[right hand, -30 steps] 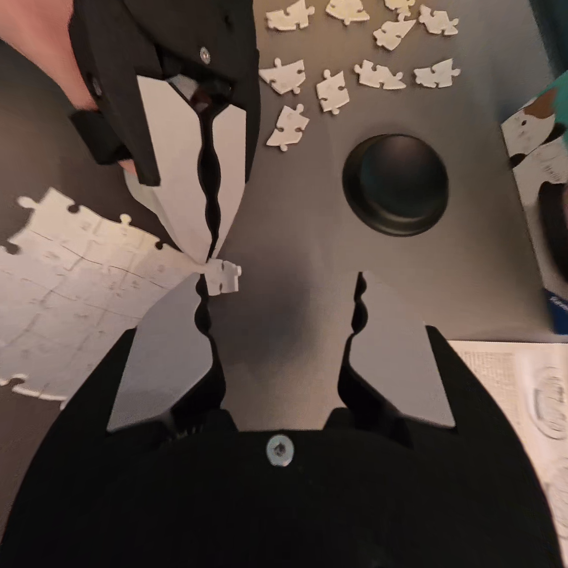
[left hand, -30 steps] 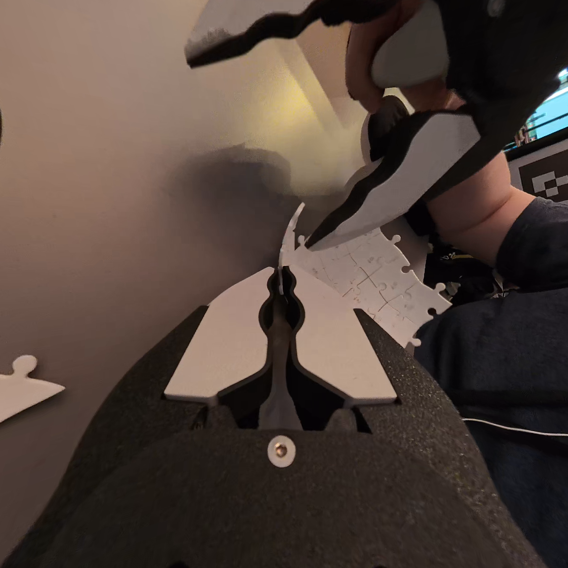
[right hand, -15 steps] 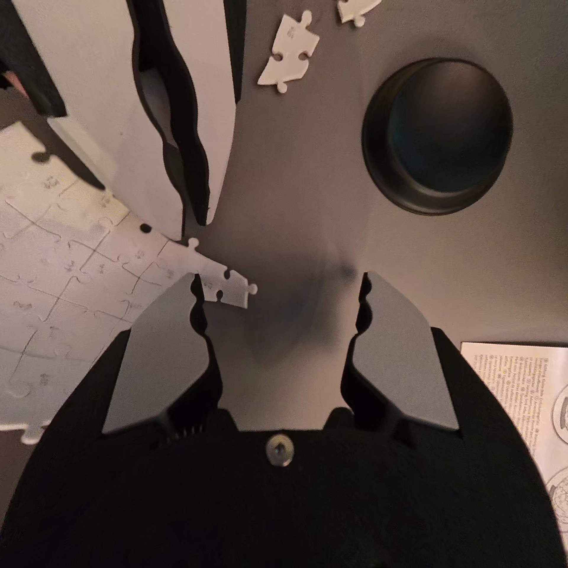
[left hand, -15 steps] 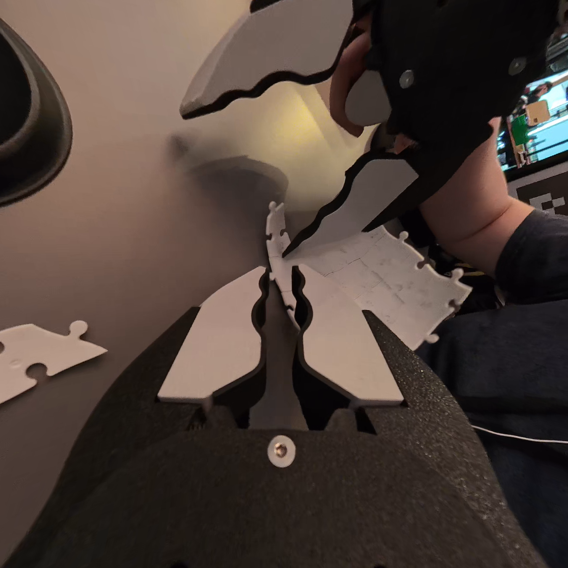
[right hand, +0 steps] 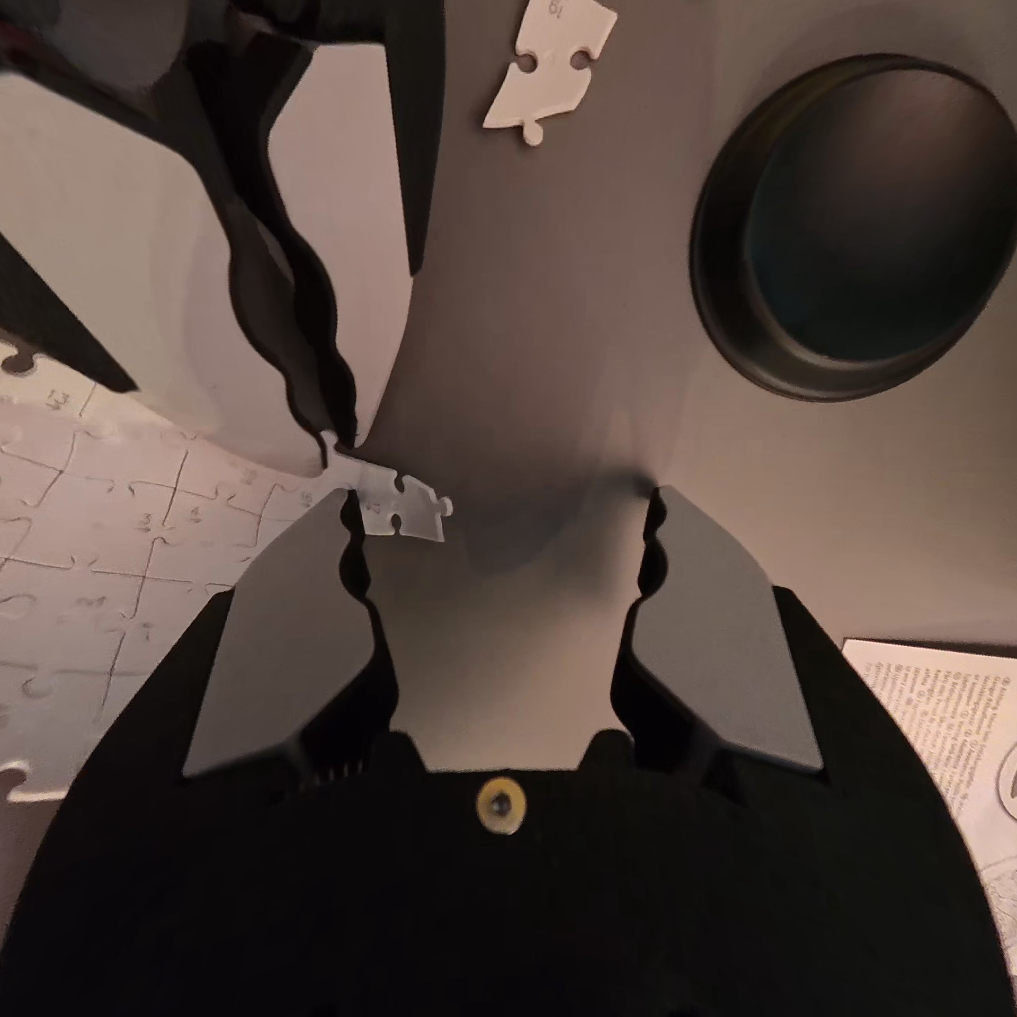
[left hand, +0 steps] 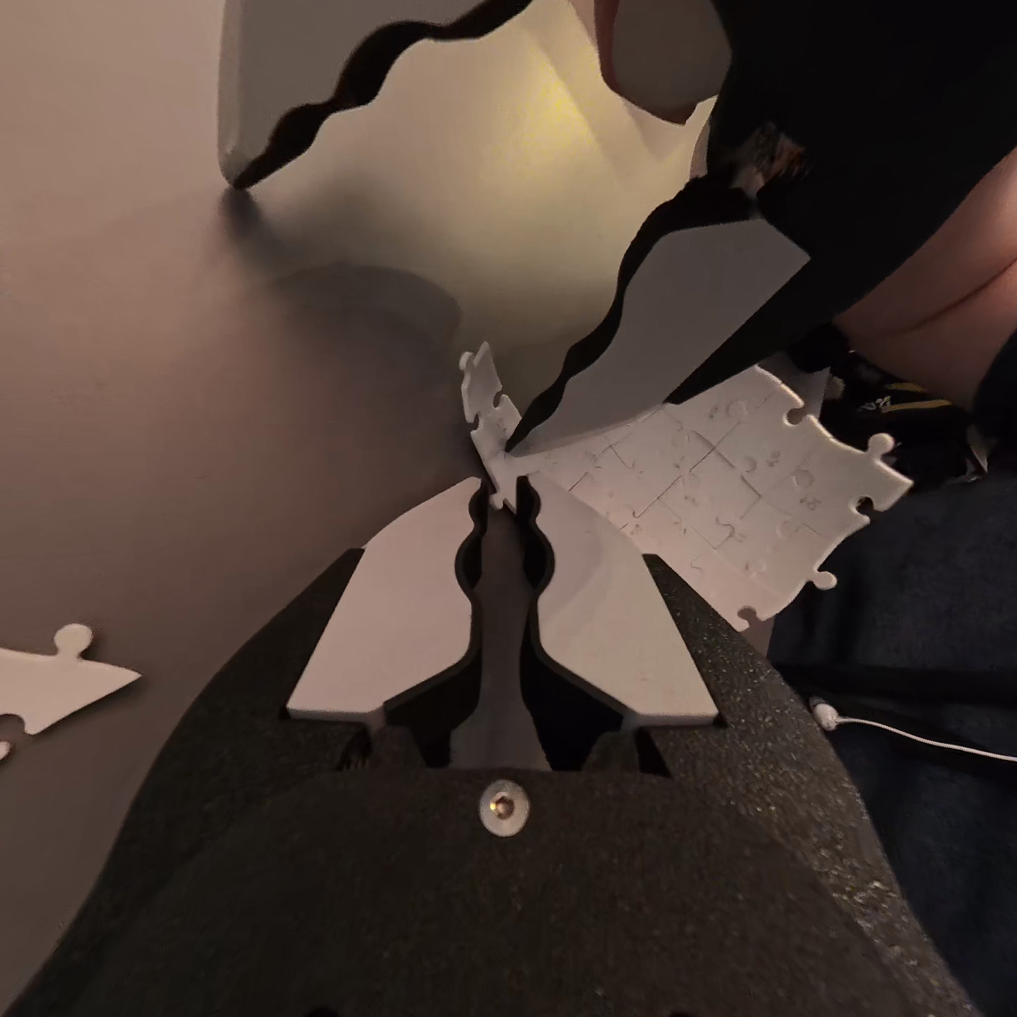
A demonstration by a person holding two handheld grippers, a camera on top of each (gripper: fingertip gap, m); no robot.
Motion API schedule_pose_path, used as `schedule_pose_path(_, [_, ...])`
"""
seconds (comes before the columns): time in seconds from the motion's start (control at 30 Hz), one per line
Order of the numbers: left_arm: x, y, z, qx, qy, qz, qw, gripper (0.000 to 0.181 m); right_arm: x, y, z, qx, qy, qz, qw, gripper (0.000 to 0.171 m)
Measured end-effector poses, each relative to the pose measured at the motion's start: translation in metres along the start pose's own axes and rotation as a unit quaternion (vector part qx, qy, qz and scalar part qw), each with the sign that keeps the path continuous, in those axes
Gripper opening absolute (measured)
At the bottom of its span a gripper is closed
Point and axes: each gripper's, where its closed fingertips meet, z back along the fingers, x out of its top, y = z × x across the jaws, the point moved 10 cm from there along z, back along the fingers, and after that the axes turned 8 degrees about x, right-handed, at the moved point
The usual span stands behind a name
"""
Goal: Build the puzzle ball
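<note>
A white assembled puzzle section point(left hand: 715, 495) lies curved at the table's near edge; it also fills the left of the right wrist view point(right hand: 110, 523). Its end piece point(left hand: 484, 396) sticks out past the rest point(right hand: 407, 509). My left gripper point(left hand: 502, 484) is shut on the section's edge beside that piece, and shows at the upper left of the right wrist view point(right hand: 335, 432). My right gripper point(right hand: 501, 495) is open and empty. Its left fingertip rests on the section by the end piece; the other tip touches the table. It spans the top of the left wrist view point(left hand: 374, 311).
A black round stand point(right hand: 858, 225) sits on the grey table at the right. One loose white piece point(right hand: 550, 71) lies beyond the grippers, another at the left point(left hand: 44, 682). A printed paper sheet point(right hand: 935, 726) lies at the right. A person's arm and dark-clothed lap are beside the section.
My left gripper, shut a second ago, opened slightly and has closed again on the section's edge. My right gripper stayed open and dropped closer to the table and the end piece.
</note>
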Motion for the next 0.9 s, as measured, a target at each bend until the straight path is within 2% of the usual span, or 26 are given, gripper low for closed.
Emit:
schedule_pose_path(0.1, [0.002,-0.001,-0.001,0.016,0.012,-0.011,1.0,0.0,0.0,0.001,-0.001,0.0,0.008,0.003,1.0,0.099])
schedule_pose_path(0.5, [0.003,-0.002,-0.003,0.013,0.017,-0.012,1.0,0.0,-0.002,0.0,0.0,0.016,-0.011,-0.016,1.0,0.102])
schedule_pose_path(0.63, [0.002,0.0,-0.002,0.005,0.013,0.001,1.0,0.0,0.0,0.003,-0.003,-0.005,0.006,-0.011,1.0,0.104])
schedule_pose_path(0.9, [-0.009,0.008,0.018,0.009,-0.029,0.028,0.999,0.01,-0.005,0.003,-0.003,-0.006,-0.008,-0.006,1.0,0.108])
